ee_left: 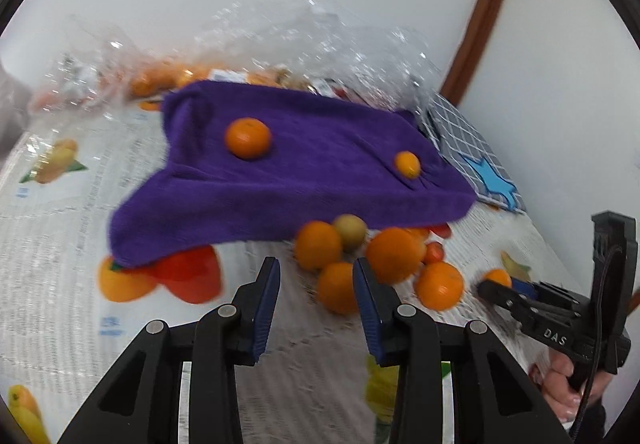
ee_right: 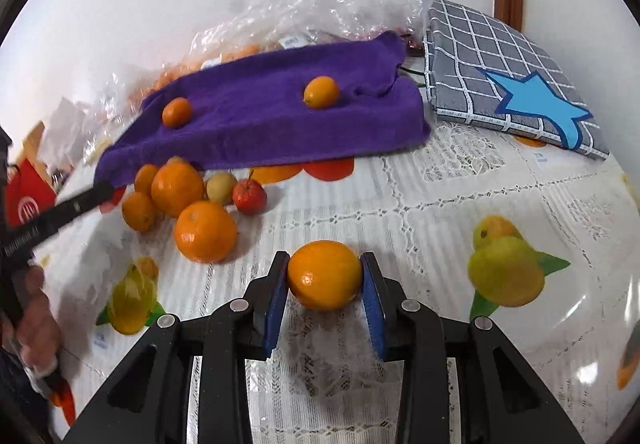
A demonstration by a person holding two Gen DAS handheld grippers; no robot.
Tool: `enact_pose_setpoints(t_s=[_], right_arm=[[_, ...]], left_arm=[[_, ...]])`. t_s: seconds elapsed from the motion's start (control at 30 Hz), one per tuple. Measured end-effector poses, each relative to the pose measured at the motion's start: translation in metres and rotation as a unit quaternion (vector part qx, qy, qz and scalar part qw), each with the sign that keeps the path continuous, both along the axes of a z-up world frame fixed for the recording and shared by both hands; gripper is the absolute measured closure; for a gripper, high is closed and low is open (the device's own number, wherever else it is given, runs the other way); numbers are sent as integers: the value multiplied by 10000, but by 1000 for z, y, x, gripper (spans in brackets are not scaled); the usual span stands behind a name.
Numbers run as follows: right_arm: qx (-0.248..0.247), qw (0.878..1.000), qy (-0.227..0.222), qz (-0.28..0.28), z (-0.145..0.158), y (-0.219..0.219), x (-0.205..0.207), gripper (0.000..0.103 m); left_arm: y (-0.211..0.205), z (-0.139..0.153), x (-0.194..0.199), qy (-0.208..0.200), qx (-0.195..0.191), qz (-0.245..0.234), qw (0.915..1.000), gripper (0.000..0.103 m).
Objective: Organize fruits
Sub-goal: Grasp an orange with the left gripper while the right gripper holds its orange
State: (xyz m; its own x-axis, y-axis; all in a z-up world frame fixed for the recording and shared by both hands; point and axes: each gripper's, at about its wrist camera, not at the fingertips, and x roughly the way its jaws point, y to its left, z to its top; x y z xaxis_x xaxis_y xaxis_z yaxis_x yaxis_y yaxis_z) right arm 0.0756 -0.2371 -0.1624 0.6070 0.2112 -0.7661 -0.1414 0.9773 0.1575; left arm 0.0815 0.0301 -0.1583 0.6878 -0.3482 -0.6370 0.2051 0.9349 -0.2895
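The right gripper (ee_right: 324, 286) clamped an orange (ee_right: 324, 275) at 6 o'clock above the tablecloth (ee_right: 440, 203); the left gripper (ee_left: 316, 280) gaped empty. Loose oranges (ee_right: 176, 199) sat at 10, the purple towel (ee_right: 280, 115) lay beyond, carrying two small oranges (ee_right: 320, 91)

held orange (ee_right: 324, 280): round, glossy, clamped between the blue pads of the right gripper (ee_right: 325, 286), above the tablecloth.
fruit pile (ee_right: 188, 199): several oranges, a pale yellow-green fruit (ee_right: 220, 187) and a small red apple (ee_right: 249, 196), clustered at the near edge of the purple towel (ee_right: 272, 115).
on towel: one small orange (ee_right: 176, 112) left, one (ee_right: 321, 92) right, well apart.
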Motion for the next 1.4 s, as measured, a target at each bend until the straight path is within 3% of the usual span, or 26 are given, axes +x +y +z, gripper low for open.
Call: enact_pose_setpoints(t_s=[0.63, 1.07, 1.4], right_arm=[[80, 9999, 60, 136, -3, 0, 2, 68], [179, 9997, 47, 126, -2, -1, 1, 68], [245, 9996, 61, 138, -3, -1, 1, 68]], left_arm=[[0, -8, 3, 198, -238, -41, 9995, 67], [-11, -3, -4, 60, -144, -334, 9993, 67], [-26, -14, 17, 475, 147, -187, 9986, 63]])
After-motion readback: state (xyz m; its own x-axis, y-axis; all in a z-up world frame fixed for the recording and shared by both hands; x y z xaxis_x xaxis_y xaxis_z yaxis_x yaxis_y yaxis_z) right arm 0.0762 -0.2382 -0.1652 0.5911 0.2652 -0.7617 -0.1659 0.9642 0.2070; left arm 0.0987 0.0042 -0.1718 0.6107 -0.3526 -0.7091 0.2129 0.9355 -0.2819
